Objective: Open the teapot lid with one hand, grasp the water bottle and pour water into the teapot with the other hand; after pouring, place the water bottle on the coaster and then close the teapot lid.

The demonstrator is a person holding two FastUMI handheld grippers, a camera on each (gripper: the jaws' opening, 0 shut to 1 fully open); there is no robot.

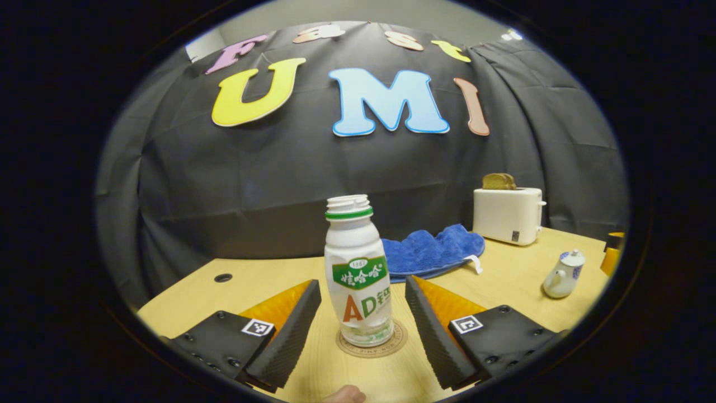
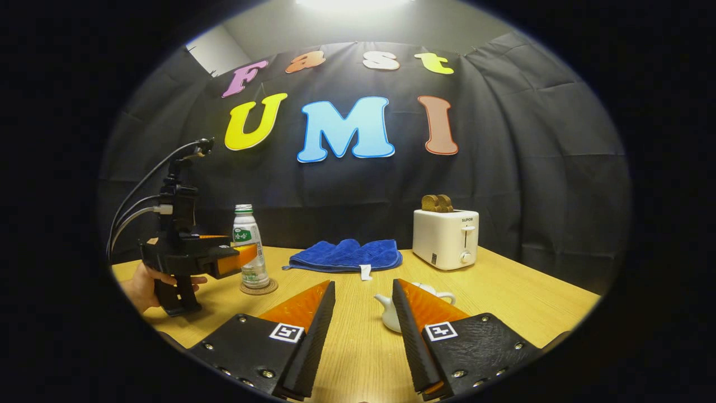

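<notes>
- Counter (image 2: 503,291): pale wood. Toaster (image 2: 446,238) and blue cloth (image 2: 344,254) along the far edge.
- Left tool (image 1: 362,313): released, fingers wide on either side of the water bottle (image 1: 358,274), not touching it.
- Right tool (image 2: 363,330): released, holding nothing, teapot (image 2: 391,313) just past its tips.
- Bottle: uncapped, upright on the coaster (image 1: 372,346), toward the left edge. Judged light, smooth plastic, slippery; grip mid-body at the label.
- Teapot: lid on. Likely ceramic, fragile; take the lid by its knob (image 1: 573,253).
</notes>
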